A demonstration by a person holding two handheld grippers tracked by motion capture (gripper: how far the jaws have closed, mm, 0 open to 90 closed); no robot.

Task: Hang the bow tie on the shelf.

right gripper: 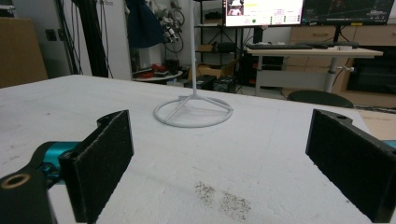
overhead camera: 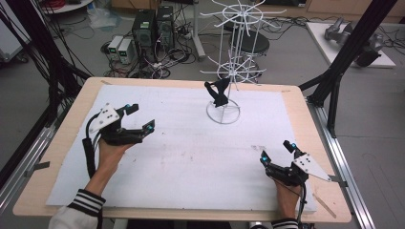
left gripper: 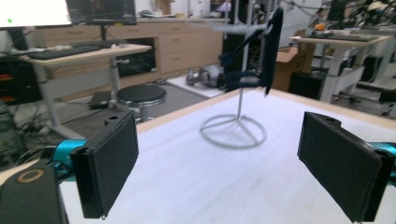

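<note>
White wire rack (overhead camera: 233, 67) stands far on the tabletop (overhead camera: 57, 143), a dark cloth (overhead camera: 218, 91) hanging from it.
Left claw (overhead camera: 141, 117) and right claw (overhead camera: 277, 151) rest near, jaws apart, empty.

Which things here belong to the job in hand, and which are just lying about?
Belongs to the job:
- white wire rack
- dark cloth item hanging on it
- left tool, open
- right tool, open

Lying about:
- computer towers on the floor
- stool behind the table
- dark smudge on the white table cover
</note>
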